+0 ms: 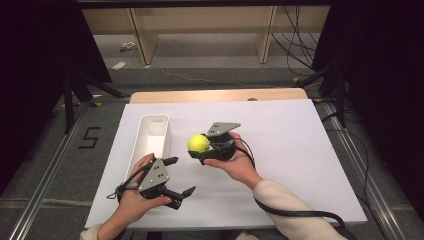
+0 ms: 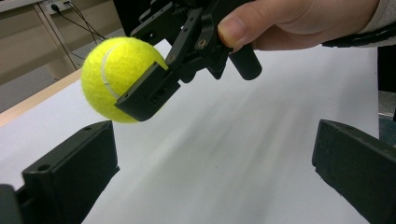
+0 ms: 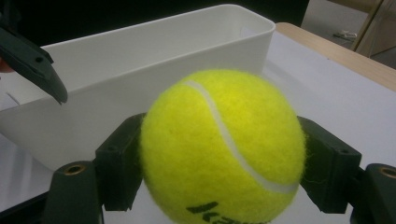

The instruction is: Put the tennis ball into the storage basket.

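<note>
Two tools work over the white worktop (image 1: 280, 150) in the high view: the right tool (image 1: 199, 150) holds a yellow tennis ball (image 1: 198, 143) lifted just beside the white bin (image 1: 152, 137), so I judge pickup done and the drop left, while the left tool (image 1: 181, 176) hovers spread and empty. From the left gripper view the ball (image 2: 114, 74) is fuzzy, with a white seam, pinched off the surface. From the right gripper view it (image 3: 219, 149) sits clamped between both jaws, facing the bin (image 3: 140, 65).

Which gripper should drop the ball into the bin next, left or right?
Right. The right gripper already clamps the tennis ball beside the white bin. The left gripper is open and empty, nearer the person.
</note>
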